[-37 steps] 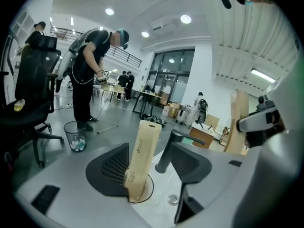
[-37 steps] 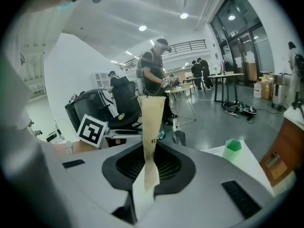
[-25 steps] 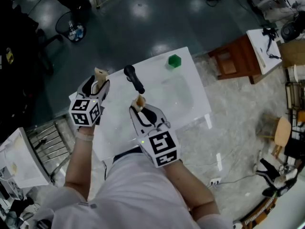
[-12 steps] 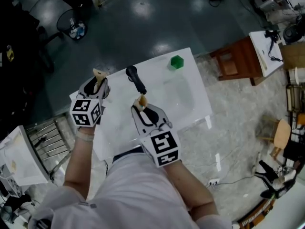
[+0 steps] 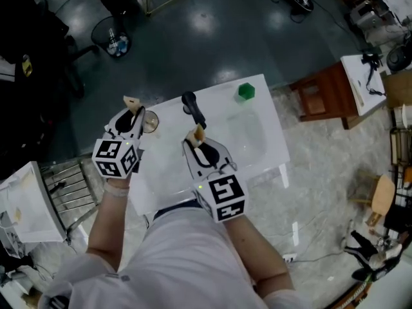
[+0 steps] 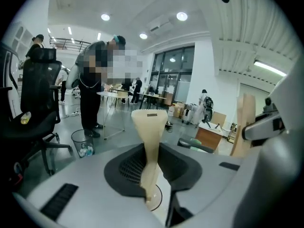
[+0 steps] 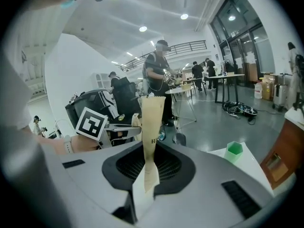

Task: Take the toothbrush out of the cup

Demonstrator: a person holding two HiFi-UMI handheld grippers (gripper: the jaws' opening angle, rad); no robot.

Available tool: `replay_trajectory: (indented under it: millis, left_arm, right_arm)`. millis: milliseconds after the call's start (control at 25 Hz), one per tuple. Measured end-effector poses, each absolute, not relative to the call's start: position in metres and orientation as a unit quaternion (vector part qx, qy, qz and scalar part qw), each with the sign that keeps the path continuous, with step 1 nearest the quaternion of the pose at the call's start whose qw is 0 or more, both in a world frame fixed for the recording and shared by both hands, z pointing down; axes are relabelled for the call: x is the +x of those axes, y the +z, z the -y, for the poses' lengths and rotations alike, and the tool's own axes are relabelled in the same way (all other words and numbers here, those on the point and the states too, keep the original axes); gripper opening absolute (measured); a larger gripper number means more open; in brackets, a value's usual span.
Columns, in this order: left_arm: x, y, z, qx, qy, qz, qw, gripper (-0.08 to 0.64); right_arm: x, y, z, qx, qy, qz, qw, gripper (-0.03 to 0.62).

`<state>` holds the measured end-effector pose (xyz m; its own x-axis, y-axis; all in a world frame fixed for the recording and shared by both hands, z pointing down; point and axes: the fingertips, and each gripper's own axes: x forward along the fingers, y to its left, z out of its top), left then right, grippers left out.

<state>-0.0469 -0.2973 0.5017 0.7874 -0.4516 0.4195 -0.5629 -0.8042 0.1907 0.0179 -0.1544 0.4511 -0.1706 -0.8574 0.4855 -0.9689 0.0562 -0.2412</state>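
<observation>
1. The toothbrush (image 5: pixel 193 110), a black stick as I see it, is out of both cups. In my head view it is on the table (image 5: pixel 261 148), angled away from me near the middle.
2. Its near end sits right at the tips of my right gripper (image 5: pixel 197 132). I cannot tell whether they touch.
3. My right gripper view shows those jaws clenched, pad against pad, with nothing between them. The toothbrush's dark end shows just beyond them and a little to the right.
4. A clear cup (image 5: pixel 150 121) stands upright to the left of the toothbrush, apart from it.
5. My left gripper (image 5: pixel 132 103) hangs just beside that cup. Its jaws have just been closing and are now all but together, gripping nothing. The cup's rim shows below them in my left gripper view.
6. A green cup (image 5: pixel 246 91) stands near the table's far right corner, well apart from both grippers.
7. Off the table, a wire bin (image 5: pixel 114 38) stands on the dark floor, and a brown desk (image 5: pixel 322 95) is to the right.
</observation>
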Motion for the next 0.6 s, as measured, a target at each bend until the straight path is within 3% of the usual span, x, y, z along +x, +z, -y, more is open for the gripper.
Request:
replay_trajectory:
  millis: [600]
  left_arm:
    - [-0.142, 0.404, 0.271, 0.924, 0.112, 0.339, 0.136, 0.069]
  right_arm:
    - [-0.016, 0.402, 0.181, 0.61, 0.204, 0.76, 0.089, 0.054]
